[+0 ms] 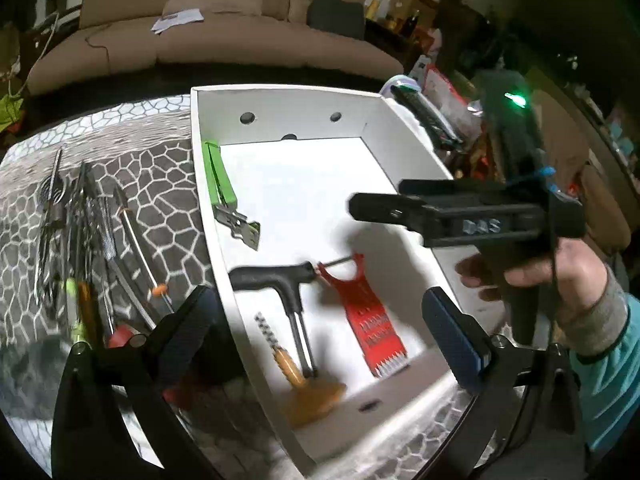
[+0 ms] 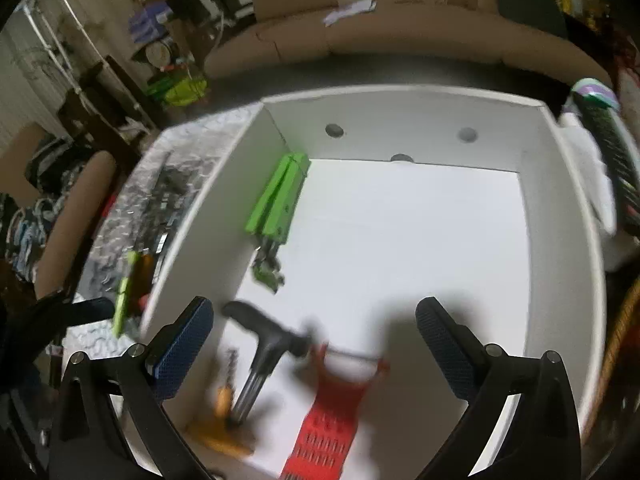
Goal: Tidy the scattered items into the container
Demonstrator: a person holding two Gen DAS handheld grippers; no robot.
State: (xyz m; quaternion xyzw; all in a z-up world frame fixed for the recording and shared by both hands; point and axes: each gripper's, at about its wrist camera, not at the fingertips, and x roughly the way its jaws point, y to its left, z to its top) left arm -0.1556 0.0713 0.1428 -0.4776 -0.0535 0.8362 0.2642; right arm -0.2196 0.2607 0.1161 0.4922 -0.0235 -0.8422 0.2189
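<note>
A white box (image 1: pixel 208 208) holds a green-handled tool (image 1: pixel 220 184), a black T-handle tool (image 1: pixel 276 280), a red grater-like tool (image 1: pixel 368 320) and a wooden-handled corkscrew (image 1: pixel 292 368). My left gripper (image 1: pixel 324 332) is open and empty above the box's near left wall. My right gripper (image 2: pixel 316 344) is open and empty above the box (image 2: pixel 568 184); it also shows in the left wrist view (image 1: pixel 360 208). The right wrist view shows the green tool (image 2: pixel 280 196), the T-handle tool (image 2: pixel 264 344) and the red tool (image 2: pixel 328 428). Several loose utensils (image 1: pixel 80 232) lie left of the box.
The box stands on a grey-and-white patterned cloth (image 1: pixel 160 184). A beige sofa (image 1: pixel 224 40) is behind it. A black remote-like object (image 1: pixel 428 116) and clutter lie to the right of the box.
</note>
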